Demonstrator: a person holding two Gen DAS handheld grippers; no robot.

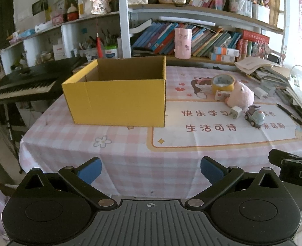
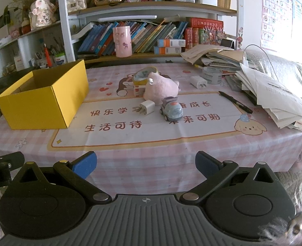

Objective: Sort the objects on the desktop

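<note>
Desktop clutter bunched mid-table from my seat: pink plush (image 2: 161,89), toy car (image 2: 172,110) at its 6 o'clock, white charger (image 2: 146,107) at the car's 9, yellow tape roll (image 2: 143,75) behind, yellow cardboard box (image 2: 46,98) at 10 o'clock sitting open, my left gripper (image 1: 151,169) and right gripper (image 2: 145,164) both spread wide, holding nothing, short of the table edge (image 2: 171,153).

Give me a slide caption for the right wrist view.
Open right tool faces a table holding a yellow box, pink plush, toy car and charger.

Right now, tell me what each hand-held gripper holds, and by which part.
Nothing. The left hand-held gripper and the right hand-held gripper are both open, short of the table.
</note>
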